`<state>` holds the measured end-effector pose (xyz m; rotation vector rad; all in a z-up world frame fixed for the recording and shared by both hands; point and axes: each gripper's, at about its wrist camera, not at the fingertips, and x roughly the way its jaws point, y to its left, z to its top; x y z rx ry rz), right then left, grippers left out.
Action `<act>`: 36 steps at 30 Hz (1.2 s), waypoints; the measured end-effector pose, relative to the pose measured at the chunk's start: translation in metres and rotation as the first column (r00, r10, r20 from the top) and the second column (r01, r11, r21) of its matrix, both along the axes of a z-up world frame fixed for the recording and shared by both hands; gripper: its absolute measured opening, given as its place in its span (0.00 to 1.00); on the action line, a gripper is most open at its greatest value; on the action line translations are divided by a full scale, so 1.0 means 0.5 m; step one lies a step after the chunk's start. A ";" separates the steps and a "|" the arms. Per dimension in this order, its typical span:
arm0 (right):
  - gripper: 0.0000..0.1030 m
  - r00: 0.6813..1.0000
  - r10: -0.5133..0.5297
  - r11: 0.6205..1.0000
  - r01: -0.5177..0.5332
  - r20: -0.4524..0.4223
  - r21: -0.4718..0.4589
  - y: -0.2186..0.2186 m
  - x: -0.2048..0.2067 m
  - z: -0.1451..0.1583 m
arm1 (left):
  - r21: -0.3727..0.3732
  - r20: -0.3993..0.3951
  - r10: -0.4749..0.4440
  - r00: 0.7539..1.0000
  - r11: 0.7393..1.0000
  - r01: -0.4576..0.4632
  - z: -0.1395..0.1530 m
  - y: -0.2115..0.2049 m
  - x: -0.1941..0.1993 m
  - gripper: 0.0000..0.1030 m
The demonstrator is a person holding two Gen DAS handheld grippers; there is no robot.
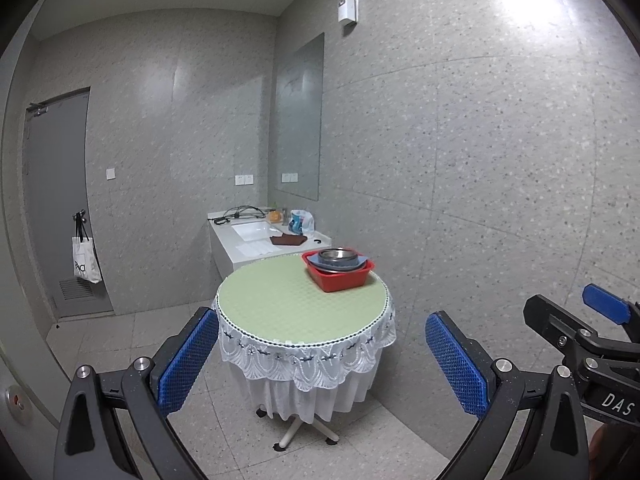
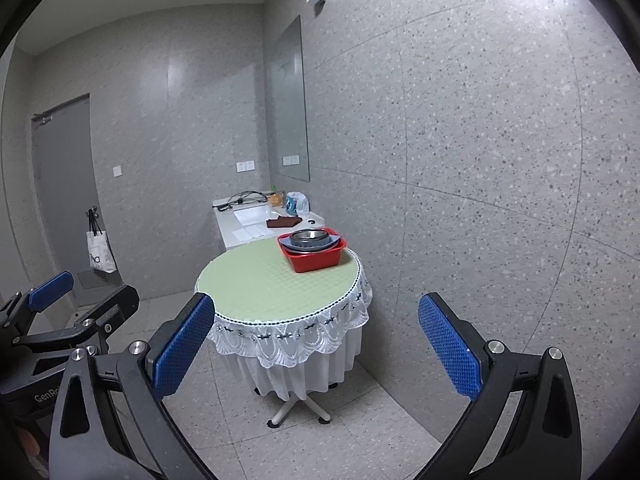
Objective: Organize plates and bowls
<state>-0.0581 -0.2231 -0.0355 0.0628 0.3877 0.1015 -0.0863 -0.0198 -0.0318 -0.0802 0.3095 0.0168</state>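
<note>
Dishes sit stacked in a red tub [image 1: 339, 278] at the far right edge of the round bench [image 1: 288, 304]: a steel bowl [image 1: 339, 257] on top, nested in a darker bowl [image 1: 340, 267], with a pale blue plate [image 1: 362, 259] showing at the tub's rim. How many pieces lie under them cannot be told. The rest of the bench's green top is bare, and a white lace cloth [image 1: 304, 360] hangs around its edge down to a white splayed foot [image 1: 298, 428] on the tiled floor.

Both claws hang in the air well short of the bench, nothing between them and the tub. The left claw [image 1: 320, 354] is released, its 2 blue pads spread wide with nothing between them; the right claw [image 2: 316, 346] is likewise spread and holds nothing. In the right wrist view the left claw shows at the lower left edge.

Behind the bench, just beside it, stands a white counter [image 1: 228, 248] with a sunken sink [image 1: 254, 230], a black cable [image 1: 240, 213], a brown cloth [image 1: 288, 240], a plastic bag [image 1: 301, 221] and an orange item too small to name. A mirror [image 1: 300, 120] hangs on the speckled wall above it, a white box [image 1: 347, 7] higher up. To the left is a grey door [image 1: 56, 200] with a white tote [image 1: 86, 258] hung on its handle.
</note>
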 end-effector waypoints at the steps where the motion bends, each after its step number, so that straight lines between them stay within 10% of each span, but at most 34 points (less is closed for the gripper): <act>1: 1.00 1.000 -0.003 1.000 0.003 0.000 0.000 0.000 -0.003 0.000 | 0.001 0.001 -0.002 1.000 1.000 0.002 0.000 -0.001 -0.001 0.99; 36: 1.00 0.997 -0.040 0.998 0.042 0.065 -0.042 0.034 -0.012 0.010 | 0.019 0.021 0.019 1.000 1.000 -0.019 -0.026 -0.019 0.009 0.99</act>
